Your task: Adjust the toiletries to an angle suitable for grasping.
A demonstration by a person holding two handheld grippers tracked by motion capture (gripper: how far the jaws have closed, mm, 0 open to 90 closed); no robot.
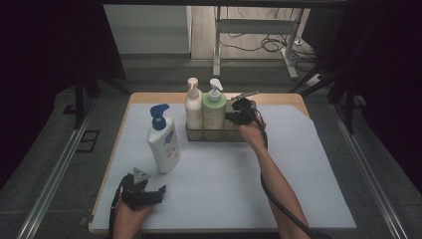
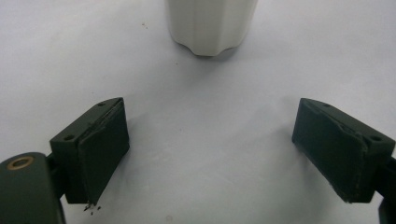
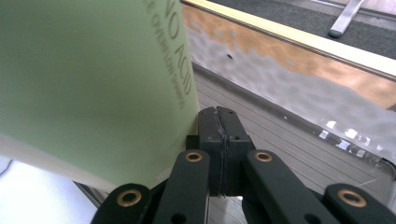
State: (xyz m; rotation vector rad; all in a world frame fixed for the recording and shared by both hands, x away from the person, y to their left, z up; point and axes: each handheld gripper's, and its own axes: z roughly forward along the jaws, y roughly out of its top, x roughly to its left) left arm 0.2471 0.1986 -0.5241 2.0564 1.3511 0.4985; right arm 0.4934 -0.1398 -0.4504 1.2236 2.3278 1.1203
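While resting near the counter [image 1: 298,199] front edge, left gripper [image 1: 149,193]: jaws spread, nothing between, blue-pump bottle [image 1: 163,142] just ahead, not yet in the basket. Farther back, right gripper [image 1: 234,117]: jaws pressed together, pinching nothing, beside green bottle [image 1: 214,112]. Green and cream bottle [image 1: 193,107] already standing in wire basket [image 1: 239,137]; probably one bottle left.

Matt green bottle [image 3: 93,84], seemingly clear-plastic caddy [image 3: 289,93].
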